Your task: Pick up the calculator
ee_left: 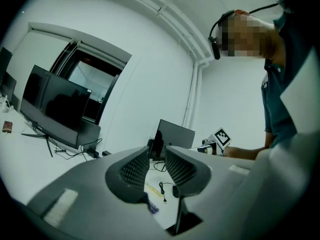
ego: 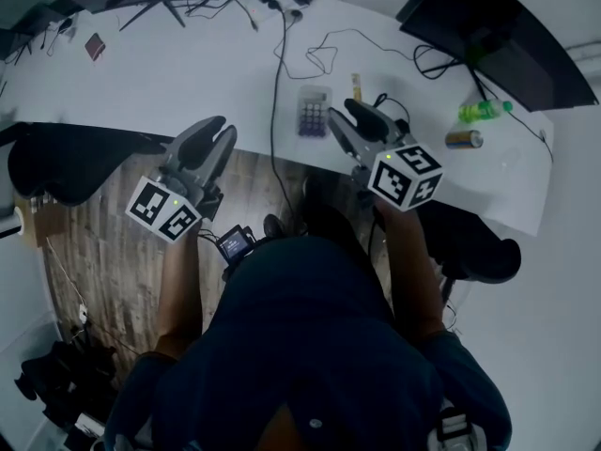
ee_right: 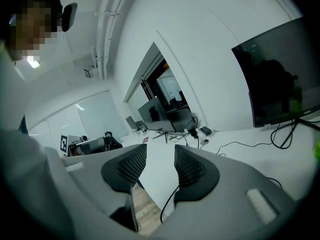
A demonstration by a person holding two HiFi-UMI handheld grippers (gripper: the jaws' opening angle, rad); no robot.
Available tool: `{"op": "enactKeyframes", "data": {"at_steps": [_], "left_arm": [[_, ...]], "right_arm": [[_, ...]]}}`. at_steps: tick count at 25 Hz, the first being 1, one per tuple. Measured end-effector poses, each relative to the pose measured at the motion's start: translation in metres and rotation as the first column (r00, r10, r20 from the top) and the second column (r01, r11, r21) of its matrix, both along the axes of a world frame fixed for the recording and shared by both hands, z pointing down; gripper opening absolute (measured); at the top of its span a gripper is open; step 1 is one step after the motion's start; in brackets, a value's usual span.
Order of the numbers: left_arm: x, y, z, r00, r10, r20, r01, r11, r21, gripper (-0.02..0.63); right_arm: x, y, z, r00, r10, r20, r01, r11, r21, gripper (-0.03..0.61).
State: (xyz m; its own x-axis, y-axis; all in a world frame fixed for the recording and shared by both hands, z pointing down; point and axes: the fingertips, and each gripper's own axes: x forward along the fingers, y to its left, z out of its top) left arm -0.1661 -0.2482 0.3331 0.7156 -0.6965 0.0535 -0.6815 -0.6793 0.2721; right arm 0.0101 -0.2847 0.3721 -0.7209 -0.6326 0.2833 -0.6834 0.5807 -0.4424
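The calculator, grey with purple keys, lies flat on the white table near its front edge. My right gripper is just to the right of it, open, with nothing between its fingers; through the gap in the right gripper view I see table and a black cable. My left gripper hangs over the table's front edge, well left of the calculator. It is shut and empty. A sliver of purple keys shows below its jaws.
A black cable runs down the table just left of the calculator. A green bottle and a can lie at the right. Monitors stand at the back. Black chairs and wooden floor lie below the table edge.
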Motion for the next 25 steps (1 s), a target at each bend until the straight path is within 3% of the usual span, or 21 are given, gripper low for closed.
{"op": "enactKeyframes", "data": {"at_steps": [14, 25], "left_arm": [[0.014, -0.031, 0.048, 1.000, 0.017, -0.010, -0.018, 0.994, -0.111, 0.094], [0.026, -0.061, 0.100, 0.999, 0.020, -0.027, -0.026, 0.975, -0.221, 0.094]], "right_arm": [[0.008, -0.032, 0.043, 0.999, 0.050, 0.002, -0.049, 0.995, -0.086, 0.167], [0.014, -0.053, 0.088, 0.995, 0.094, -0.015, -0.095, 0.980, -0.174, 0.179]]}}
